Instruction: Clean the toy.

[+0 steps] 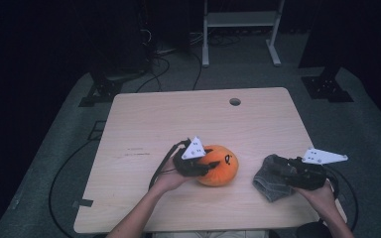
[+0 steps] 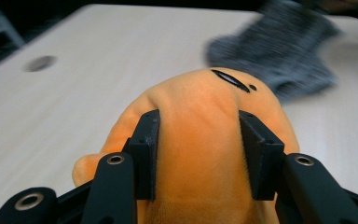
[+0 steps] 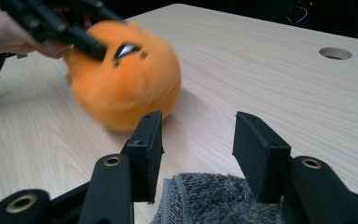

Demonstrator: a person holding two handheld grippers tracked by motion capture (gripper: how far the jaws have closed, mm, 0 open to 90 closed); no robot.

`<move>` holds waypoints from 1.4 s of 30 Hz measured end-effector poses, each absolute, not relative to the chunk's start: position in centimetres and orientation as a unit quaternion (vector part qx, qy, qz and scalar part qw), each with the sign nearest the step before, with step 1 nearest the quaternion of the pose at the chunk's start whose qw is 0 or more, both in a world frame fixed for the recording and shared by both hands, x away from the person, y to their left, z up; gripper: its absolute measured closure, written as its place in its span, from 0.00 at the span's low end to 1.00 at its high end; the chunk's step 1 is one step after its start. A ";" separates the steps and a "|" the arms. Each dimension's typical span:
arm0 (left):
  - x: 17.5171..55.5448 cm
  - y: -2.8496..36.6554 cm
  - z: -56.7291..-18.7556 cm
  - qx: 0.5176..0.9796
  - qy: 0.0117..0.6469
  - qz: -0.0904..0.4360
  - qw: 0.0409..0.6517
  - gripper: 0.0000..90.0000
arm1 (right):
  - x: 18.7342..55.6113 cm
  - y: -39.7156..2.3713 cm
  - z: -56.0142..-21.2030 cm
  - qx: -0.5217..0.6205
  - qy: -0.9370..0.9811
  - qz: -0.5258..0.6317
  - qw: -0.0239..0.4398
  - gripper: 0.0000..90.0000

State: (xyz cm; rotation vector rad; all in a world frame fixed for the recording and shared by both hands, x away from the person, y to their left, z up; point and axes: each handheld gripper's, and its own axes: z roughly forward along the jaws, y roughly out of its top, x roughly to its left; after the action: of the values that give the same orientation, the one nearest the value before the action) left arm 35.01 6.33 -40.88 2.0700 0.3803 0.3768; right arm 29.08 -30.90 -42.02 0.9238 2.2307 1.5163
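We see a round orange plush toy (image 1: 222,166) with black facial markings lying mid-table, a crumpled grey fuzzy cloth (image 1: 270,182) near its right.

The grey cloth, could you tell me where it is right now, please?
In the high view, the grey cloth lies near the table's front right edge, right of the orange plush toy, under the right claw.

Right claw (image 3: 198,149) jaws apart over grey cloth (image 3: 214,198); orange plush (image 3: 126,77) beyond, left claw (image 3: 81,39) gripping it.
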 end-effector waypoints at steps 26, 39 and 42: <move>33.9 12.6 -41.1 0.821 0.229 0.146 0.502 0.15 | 29.6 -31.9 -42.7 0.351 0.768 0.514 0.150 0.49; 32.7 15.9 -41.7 0.815 0.254 0.161 0.494 0.15 | 29.5 -31.9 -42.7 0.356 0.765 0.515 0.150 0.47; 32.6 16.3 -41.8 0.814 0.259 0.162 0.494 0.14 | 29.5 -31.9 -42.7 0.356 0.765 0.515 0.151 0.47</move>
State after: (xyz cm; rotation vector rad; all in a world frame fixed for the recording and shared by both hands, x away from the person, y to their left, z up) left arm 32.59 16.35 -41.77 1.9748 0.6286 0.3919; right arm 29.49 -31.90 -42.73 1.0215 2.1957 1.4788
